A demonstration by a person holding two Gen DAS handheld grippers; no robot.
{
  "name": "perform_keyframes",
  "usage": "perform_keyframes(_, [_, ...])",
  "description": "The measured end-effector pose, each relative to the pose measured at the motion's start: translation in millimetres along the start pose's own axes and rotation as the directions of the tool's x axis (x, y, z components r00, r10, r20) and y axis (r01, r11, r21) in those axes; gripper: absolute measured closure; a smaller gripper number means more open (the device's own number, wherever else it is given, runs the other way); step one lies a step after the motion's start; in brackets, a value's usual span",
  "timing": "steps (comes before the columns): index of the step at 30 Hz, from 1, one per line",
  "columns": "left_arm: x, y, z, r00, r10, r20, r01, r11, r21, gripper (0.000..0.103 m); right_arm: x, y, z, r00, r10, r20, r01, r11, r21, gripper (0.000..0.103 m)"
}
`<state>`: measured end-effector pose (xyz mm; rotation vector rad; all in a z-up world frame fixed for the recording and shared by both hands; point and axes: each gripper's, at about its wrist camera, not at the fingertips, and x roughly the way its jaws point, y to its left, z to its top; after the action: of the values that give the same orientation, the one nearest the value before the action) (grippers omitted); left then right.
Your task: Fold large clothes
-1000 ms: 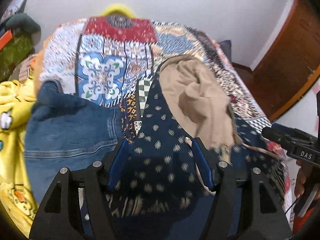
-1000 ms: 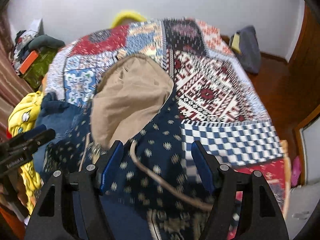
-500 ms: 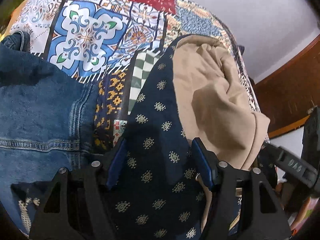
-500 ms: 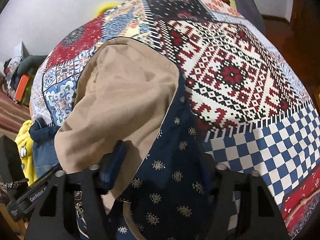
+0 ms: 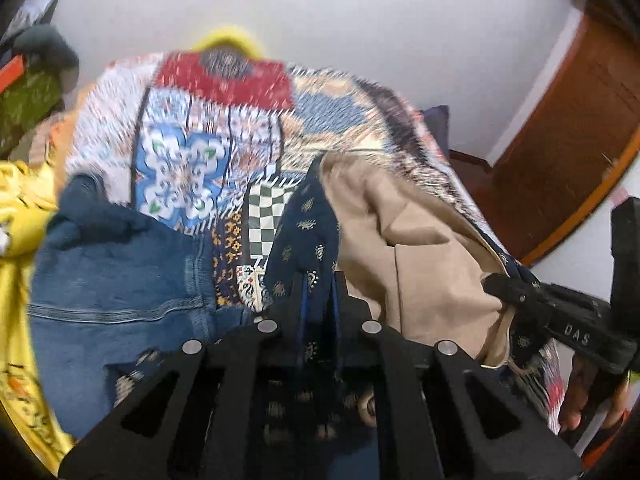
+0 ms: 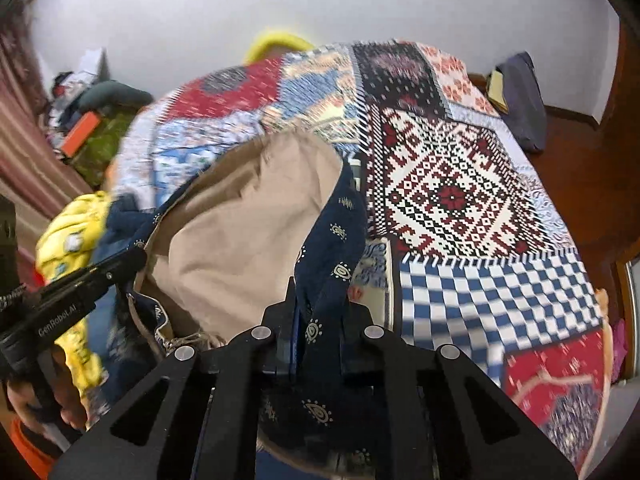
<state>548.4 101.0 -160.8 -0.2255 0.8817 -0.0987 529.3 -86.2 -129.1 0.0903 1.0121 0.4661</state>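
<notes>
I've just closed both jaws: left hand-held gripper (image 5: 318, 300) and right hand-held gripper (image 6: 316, 312) each pinch the navy patterned garment (image 6: 336, 236), low centre of frame, above the bed (image 6: 452, 196). Grasp made; next I'd lift and spread it evenly.

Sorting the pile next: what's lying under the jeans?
The jeans lie on the patchwork bedspread, beside a yellow garment. Anything beneath their middle is covered.
</notes>
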Motion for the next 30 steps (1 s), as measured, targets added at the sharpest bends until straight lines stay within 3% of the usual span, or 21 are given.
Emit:
perform_keyframes(5, [-61.6,-15.6,-32.2,0.999,-0.041,0.01,0.04,0.997,0.07,0.093,-50.0,16.6,-35.2,0.999,0.031,0.023,-0.029,0.998,-0.058,0.091])
perform_keyframes(9, [-83.8,-20.3,-67.6,0.999,-0.037,-0.01,0.038,0.991,0.129,0.093,-66.8,27.7,-71.6,0.999,0.027,0.018,-0.025,0.993,-0.114,0.091])
perform_keyframes(11, [-88.8,-21.2,-88.3,0.999,-0.014,-0.03,0.018,0.988,0.155,0.093,-68.7,31.5,-86.6,0.999,0.023,0.029,-0.018,0.987,-0.157,0.091])
perform_keyframes(13, [-88.5,-19.0,-107.2,0.999,-0.004,-0.054,0.012,0.987,0.159,0.093,-72.7,34.9,-101.8,0.997,-0.029,0.07,0.042,0.981,-0.19,0.089])
perform_keyframes(17, [-73.8,-18.8,-141.2,0.992,0.058,-0.113,-0.033,0.978,0.207,0.093,-68.4,36.1,-118.1,0.996,-0.075,0.051,0.084,0.973,-0.214,0.086])
perform_keyframes(19, [-63.7,-17.0,-155.2,0.987,0.092,-0.134,-0.061,0.973,0.224,0.092,-62.8,31.6,-124.5,0.993,-0.113,0.028,0.116,0.969,-0.216,0.078])
perform_keyframes(22, [-51.9,-15.2,-173.5,0.978,0.142,-0.154,-0.099,0.96,0.262,0.082,-59.5,21.7,-132.1,0.982,-0.189,-0.009,0.182,0.96,-0.213,0.066])
perform_keyframes(24, [-50.9,-14.1,-181.1,0.976,0.157,-0.148,-0.113,0.956,0.27,0.07,-60.9,13.4,-138.8,0.977,-0.213,-0.025,0.204,0.956,-0.21,0.057])
perform_keyframes(27, [-54.4,-12.1,-181.5,0.976,0.158,-0.153,-0.116,0.961,0.252,0.057,-72.2,5.5,-146.0,0.979,-0.203,-0.012,0.198,0.962,-0.186,0.054])
perform_keyframes(30, [-66.1,-12.6,-175.3,0.98,0.134,-0.145,-0.097,0.966,0.24,0.056,-86.6,4.7,-141.1,0.983,-0.18,0.023,0.181,0.969,-0.166,0.054])
